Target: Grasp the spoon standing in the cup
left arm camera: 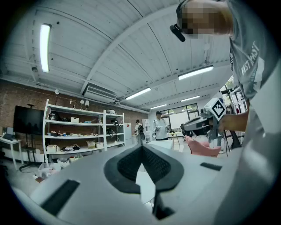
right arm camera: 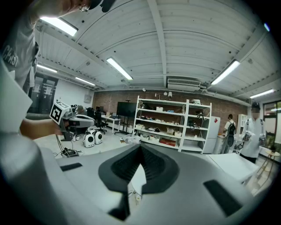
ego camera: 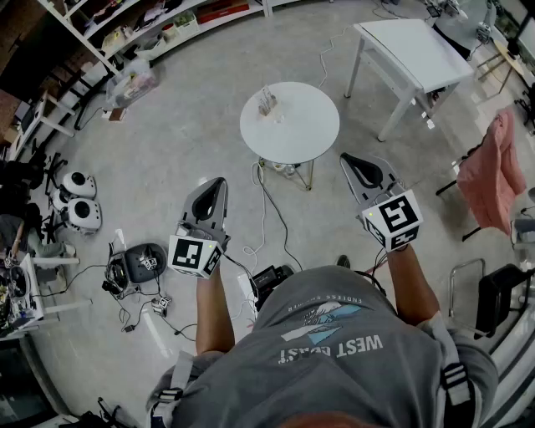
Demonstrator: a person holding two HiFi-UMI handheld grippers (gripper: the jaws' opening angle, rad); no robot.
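A small clear cup with the spoon (ego camera: 267, 102) upright in it sits near the far left edge of a round white table (ego camera: 301, 129), seen in the head view. Both grippers are held up in the air well short of that table. My left gripper (ego camera: 218, 183) points toward the table's left side and my right gripper (ego camera: 352, 160) toward its right side. In each gripper view the black pads meet at the tip, left gripper (left arm camera: 142, 147), right gripper (right arm camera: 140, 147), with nothing held. A strip of white tabletop (left arm camera: 145, 186) shows under the left jaws. The cup is hidden in both gripper views.
A white rectangular table (ego camera: 422, 52) stands at the back right, and a pink cloth (ego camera: 493, 167) hangs at the right. Shelving (ego camera: 150, 25) runs along the back left. Cables, a black device (ego camera: 138, 262) and two white round units (ego camera: 79, 201) lie on the floor. People stand far off (left arm camera: 159, 127).
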